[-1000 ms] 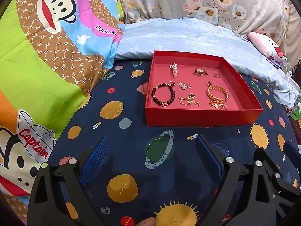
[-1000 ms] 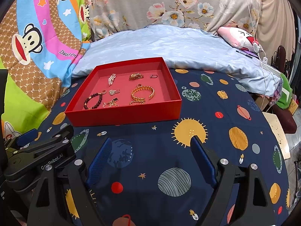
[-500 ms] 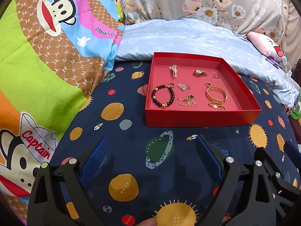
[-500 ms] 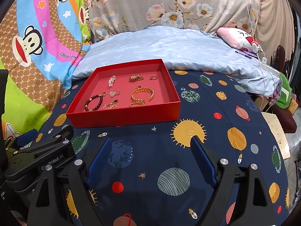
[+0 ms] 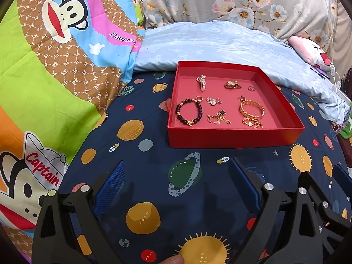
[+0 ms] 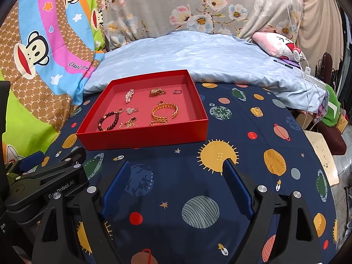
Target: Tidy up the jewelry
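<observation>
A red tray (image 5: 233,136) sits on the dark planet-print sheet, also in the right wrist view (image 6: 143,137). In it lie a dark bead bracelet (image 5: 189,112), a gold bangle (image 5: 251,109), a gold chain (image 5: 217,118), a pearl piece (image 5: 201,82), a small watch (image 5: 232,84) and a ring (image 5: 251,88). My left gripper (image 5: 177,171) is open and empty, short of the tray's front wall. My right gripper (image 6: 176,171) is open and empty, in front of the tray's right corner. The left gripper's body (image 6: 44,176) shows at the right view's left edge.
A pale blue pillow (image 5: 220,46) lies behind the tray. A colourful monkey-print quilt (image 5: 44,66) rises on the left. A pink plush (image 6: 277,44) and white cable (image 6: 303,66) lie at the far right, where the bed edge drops off.
Both grippers have drifted slightly; the tray sits a little lower in the right view. Both stay open and empty.
</observation>
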Demonstrator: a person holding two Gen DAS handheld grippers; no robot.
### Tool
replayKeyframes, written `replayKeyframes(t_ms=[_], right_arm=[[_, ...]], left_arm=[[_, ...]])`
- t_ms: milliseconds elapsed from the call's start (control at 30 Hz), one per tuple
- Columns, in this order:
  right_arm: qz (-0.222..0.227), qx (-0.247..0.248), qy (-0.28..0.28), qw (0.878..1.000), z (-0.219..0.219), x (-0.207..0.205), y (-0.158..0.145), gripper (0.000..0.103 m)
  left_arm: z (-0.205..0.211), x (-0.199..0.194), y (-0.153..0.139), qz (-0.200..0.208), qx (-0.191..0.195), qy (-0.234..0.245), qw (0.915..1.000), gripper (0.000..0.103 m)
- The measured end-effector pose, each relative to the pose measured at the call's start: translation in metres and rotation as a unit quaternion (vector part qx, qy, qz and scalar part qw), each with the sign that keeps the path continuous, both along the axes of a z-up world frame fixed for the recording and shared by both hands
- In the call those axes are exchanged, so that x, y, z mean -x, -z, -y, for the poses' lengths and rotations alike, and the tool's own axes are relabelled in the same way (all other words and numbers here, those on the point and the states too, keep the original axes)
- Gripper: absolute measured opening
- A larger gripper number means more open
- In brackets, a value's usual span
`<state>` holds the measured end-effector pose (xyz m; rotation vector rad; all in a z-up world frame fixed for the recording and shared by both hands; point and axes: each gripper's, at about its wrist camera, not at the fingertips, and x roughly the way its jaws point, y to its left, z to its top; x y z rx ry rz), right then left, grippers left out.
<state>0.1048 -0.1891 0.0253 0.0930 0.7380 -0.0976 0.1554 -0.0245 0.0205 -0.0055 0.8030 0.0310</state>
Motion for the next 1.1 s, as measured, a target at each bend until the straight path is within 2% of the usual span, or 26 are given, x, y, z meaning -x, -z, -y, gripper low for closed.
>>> replayKeyframes(t_ms=[1100], right_arm=[[0.002,0.000,0.003,1.000,0.0022,0.0024,-0.0035,0.085]], left_arm=[[-0.0011,0.0023,-0.0007,-0.002,-0.002,-0.002,1.0000,0.091]])
